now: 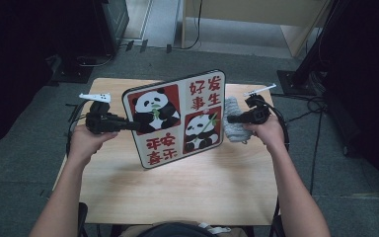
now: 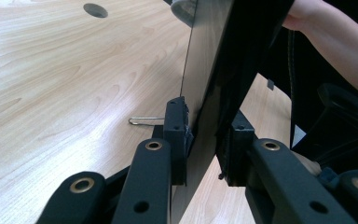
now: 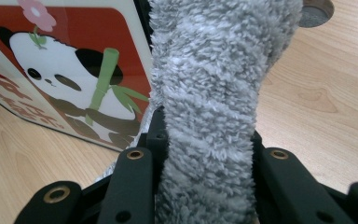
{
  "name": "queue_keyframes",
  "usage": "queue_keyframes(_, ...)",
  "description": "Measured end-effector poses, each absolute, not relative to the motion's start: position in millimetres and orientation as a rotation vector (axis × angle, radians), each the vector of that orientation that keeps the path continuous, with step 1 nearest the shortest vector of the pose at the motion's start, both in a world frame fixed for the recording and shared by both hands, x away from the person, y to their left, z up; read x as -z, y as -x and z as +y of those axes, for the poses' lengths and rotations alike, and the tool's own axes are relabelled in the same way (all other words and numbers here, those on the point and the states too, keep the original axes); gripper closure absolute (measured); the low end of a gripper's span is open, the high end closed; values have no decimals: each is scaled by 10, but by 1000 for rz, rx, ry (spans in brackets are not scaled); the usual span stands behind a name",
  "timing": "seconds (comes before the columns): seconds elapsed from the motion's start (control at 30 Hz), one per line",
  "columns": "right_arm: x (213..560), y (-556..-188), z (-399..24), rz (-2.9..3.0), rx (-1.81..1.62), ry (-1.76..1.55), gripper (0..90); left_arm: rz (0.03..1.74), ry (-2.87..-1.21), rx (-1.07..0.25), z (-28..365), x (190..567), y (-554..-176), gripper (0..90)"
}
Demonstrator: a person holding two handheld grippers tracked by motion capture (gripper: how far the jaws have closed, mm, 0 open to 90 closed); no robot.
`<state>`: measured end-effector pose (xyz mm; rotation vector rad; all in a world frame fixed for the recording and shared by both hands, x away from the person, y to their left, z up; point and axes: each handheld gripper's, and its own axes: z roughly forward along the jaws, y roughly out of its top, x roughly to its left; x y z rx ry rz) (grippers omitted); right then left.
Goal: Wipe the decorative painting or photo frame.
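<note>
Left claw clamps square glossy panda-print board edge; keep tilt steady. Right claw grips fluffy grey cloth; wipe face with light, even strokes above wooden counter.

Light wooden table on grey carpet floor. Black stand base beyond far left corner; pale wooden furniture behind.

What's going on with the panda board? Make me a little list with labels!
board: panda board, tilted up, lower edge on the table
left claw: shut on the board's left edge
right claw: shut on a fluffy grey cloth
cloth place: by the board's right edge
likely job: wiping the board
also there: thin metal pin lying on the table
</note>
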<state>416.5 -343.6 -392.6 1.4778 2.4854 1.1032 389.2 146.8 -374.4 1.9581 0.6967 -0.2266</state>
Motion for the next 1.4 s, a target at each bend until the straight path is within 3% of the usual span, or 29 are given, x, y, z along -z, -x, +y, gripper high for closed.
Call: queue_keyframes(1.4, 4604, -4017, -3586, 2467, -1083, -1539, 680, 706, -1955, 210, 1470, 3745, -3861, 758)
